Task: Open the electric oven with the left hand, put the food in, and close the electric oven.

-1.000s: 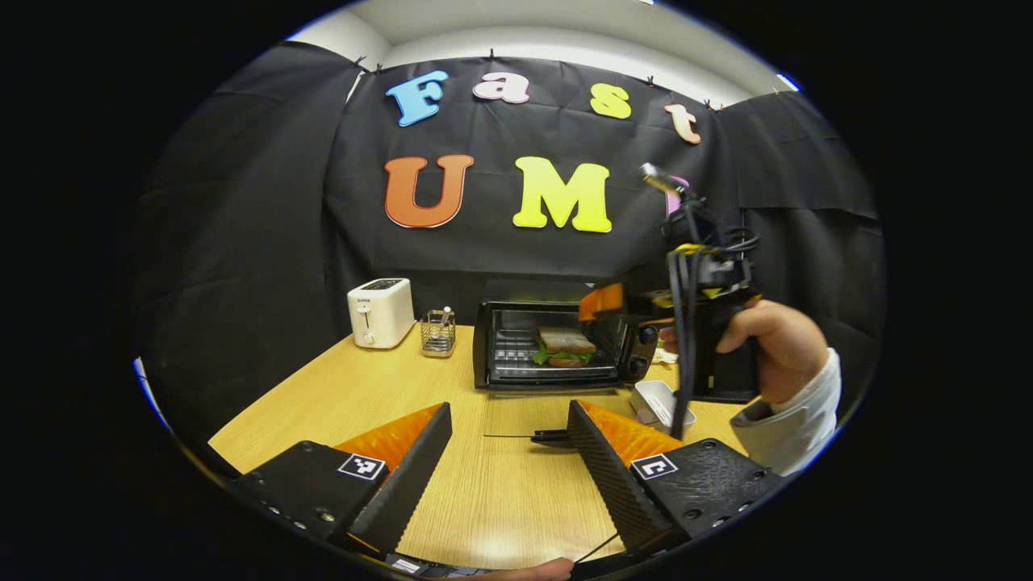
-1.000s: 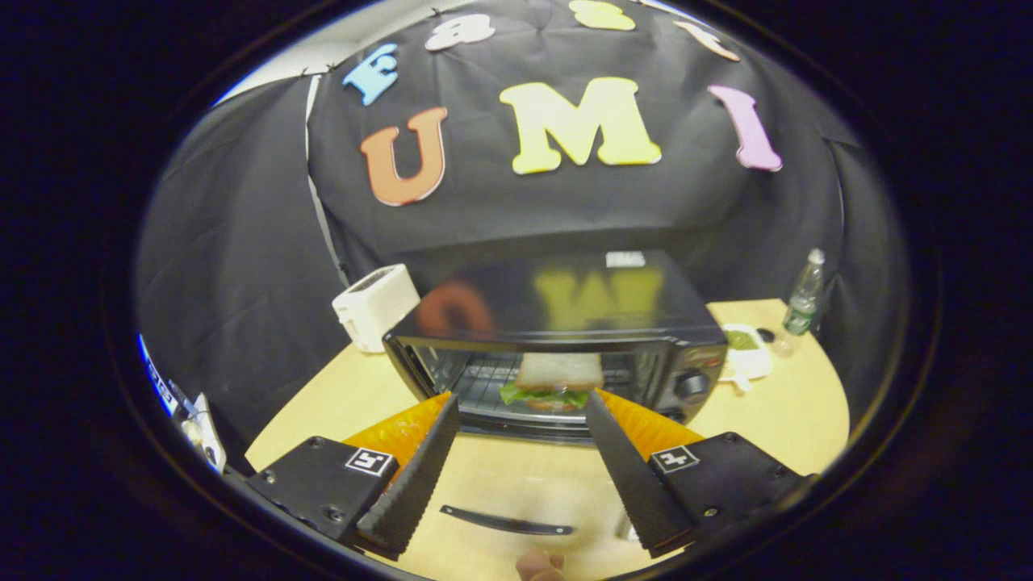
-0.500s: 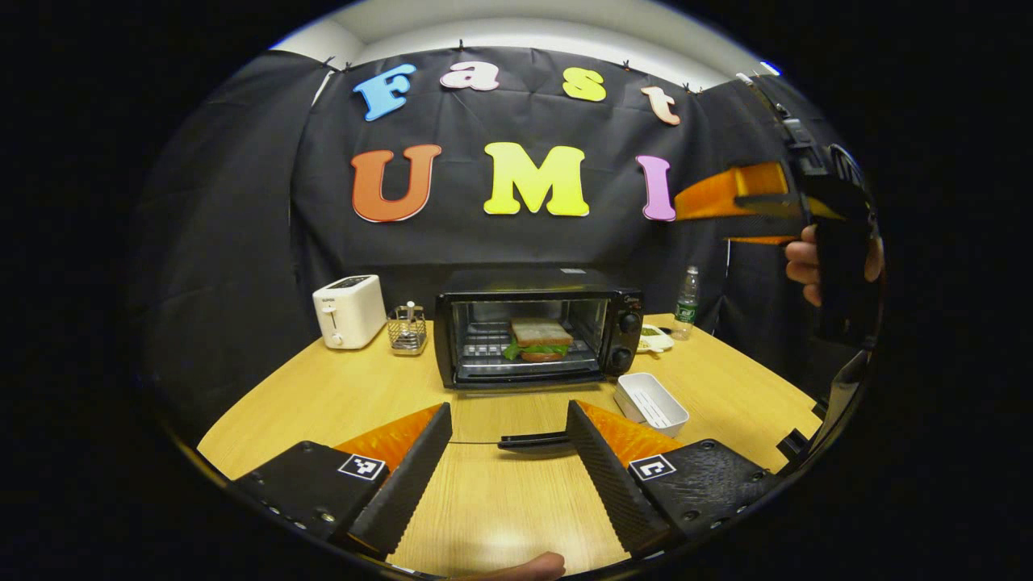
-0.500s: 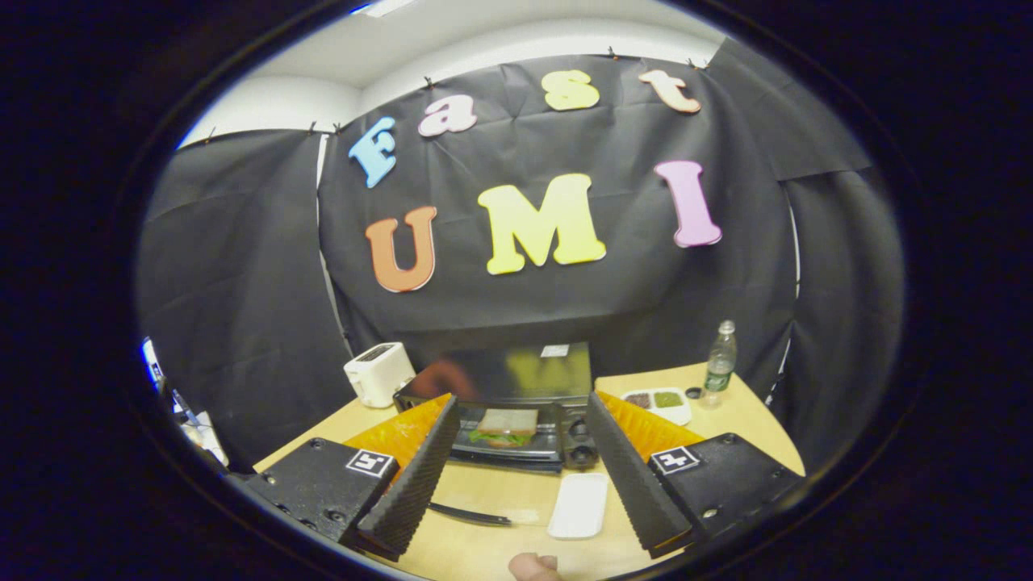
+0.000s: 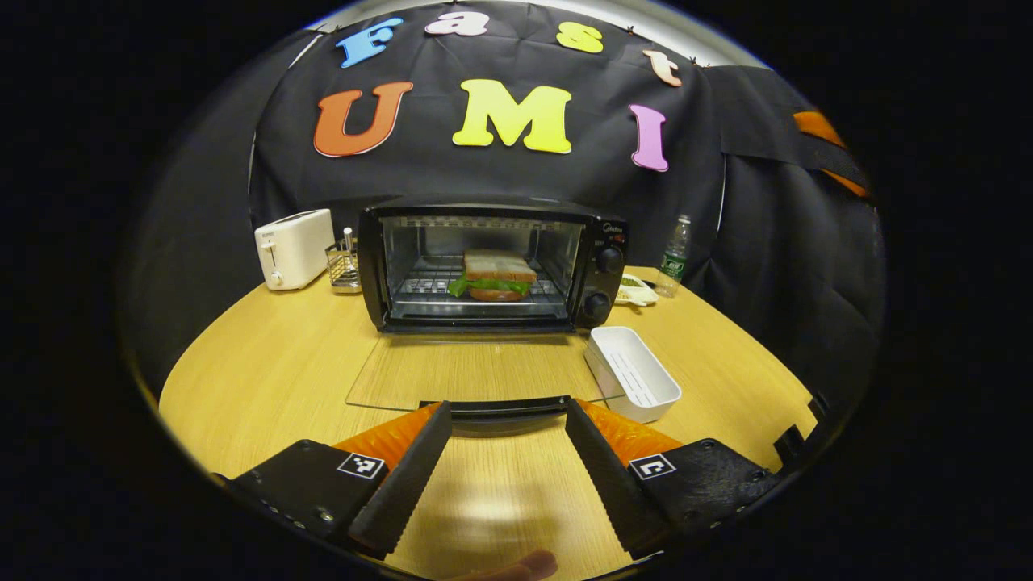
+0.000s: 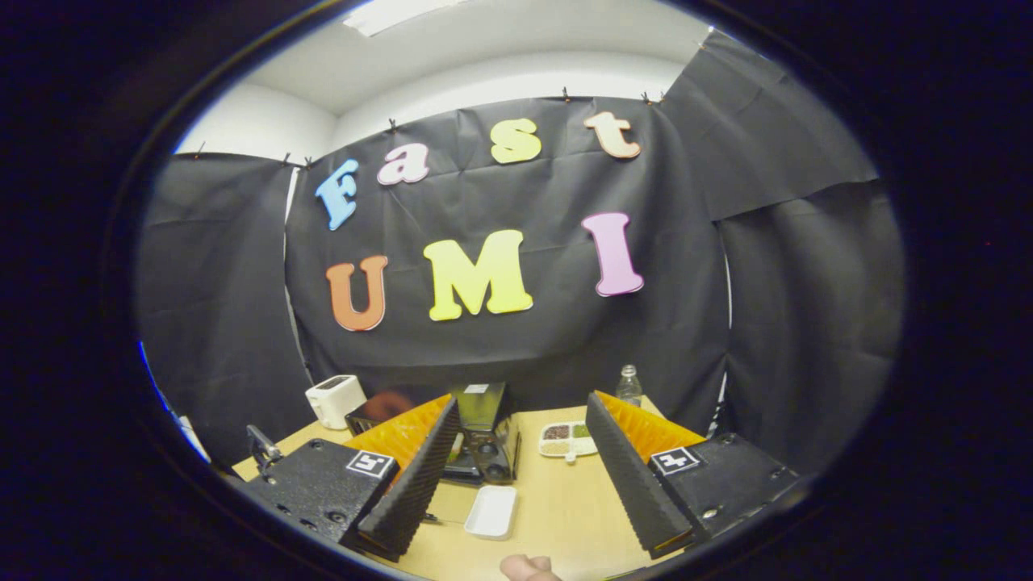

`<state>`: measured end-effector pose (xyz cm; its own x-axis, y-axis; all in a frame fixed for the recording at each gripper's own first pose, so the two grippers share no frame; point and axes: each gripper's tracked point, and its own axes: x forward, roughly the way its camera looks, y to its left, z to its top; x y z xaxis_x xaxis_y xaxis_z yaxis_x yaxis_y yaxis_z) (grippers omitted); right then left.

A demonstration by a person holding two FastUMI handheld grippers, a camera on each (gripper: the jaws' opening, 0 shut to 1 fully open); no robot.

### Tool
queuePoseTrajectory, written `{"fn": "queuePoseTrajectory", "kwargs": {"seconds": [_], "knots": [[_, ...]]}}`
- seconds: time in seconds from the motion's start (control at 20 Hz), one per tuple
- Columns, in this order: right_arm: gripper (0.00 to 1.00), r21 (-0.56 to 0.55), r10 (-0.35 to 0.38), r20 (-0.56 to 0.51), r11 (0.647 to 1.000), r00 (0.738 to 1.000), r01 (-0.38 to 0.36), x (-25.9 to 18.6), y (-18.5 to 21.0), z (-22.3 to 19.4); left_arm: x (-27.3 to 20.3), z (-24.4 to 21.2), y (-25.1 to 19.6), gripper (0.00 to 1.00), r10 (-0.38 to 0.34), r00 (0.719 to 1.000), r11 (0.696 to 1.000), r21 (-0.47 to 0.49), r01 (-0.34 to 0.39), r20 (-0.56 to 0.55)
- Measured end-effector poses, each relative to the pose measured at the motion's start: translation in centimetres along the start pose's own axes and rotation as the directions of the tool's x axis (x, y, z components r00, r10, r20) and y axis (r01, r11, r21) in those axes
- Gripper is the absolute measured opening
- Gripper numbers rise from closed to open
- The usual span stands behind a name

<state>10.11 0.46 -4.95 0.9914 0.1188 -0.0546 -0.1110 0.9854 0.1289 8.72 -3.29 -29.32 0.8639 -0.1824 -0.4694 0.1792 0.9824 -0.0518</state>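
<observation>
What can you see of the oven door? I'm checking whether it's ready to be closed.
The oven door is a clear glass panel swung fully down, lying about flat over the wooden table, hinged at the black oven. Its dark handle runs along the near edge, just ahead of the open left gripper, whose fingers flank it without gripping.

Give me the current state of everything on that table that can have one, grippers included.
Oven door: fully open, lying flat over the table.
Oven: open, sandwich inside.
Sandwich: on the oven rack.
White tray: empty, beside the door.
Toaster: nothing sticking out of its slots.
Bottle: upright, capped.
Left gripper: open, at the door handle, not gripping.
Right gripper: open, empty, held above the table.
</observation>
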Motion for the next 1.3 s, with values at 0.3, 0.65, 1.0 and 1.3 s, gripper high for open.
{"fn": "queuePoseTrajectory", "kwargs": {"seconds": [0.3, 0.65, 1.0, 1.3], "knots": [[0.96, -0.032, -0.041, 0.057, 0.999, 0.998, 0.043, -2.7, -3.4, 1.1, 3.6, -4.2, -0.4, 0.94, 0.017, 0.993, 1.0, -0.019, -0.02, -0.117], [0.96, -0.002, -0.048, 0.074, 0.999, 0.996, 0.049, -3.5, -5.0, 0.6, 5.2, -5.2, -0.4, 0.94, 0.05, 0.985, 0.998, -0.021, -0.054, -0.163], [0.96, 0.004, -0.035, 0.057, 0.999, 0.998, 0.035, -3.1, -4.9, -0.2, 5.5, -3.4, 0.7, 0.94, 0.089, 0.988, 0.996, -0.002, -0.09, -0.126], [0.96, 0.017, -0.042, 0.044, 0.999, 0.998, 0.042, -2.1, -5.2, 0.0, 5.6, -0.3, 0.5, 0.94, 0.087, 0.994, 0.996, 0.012, -0.087, -0.069]]}}
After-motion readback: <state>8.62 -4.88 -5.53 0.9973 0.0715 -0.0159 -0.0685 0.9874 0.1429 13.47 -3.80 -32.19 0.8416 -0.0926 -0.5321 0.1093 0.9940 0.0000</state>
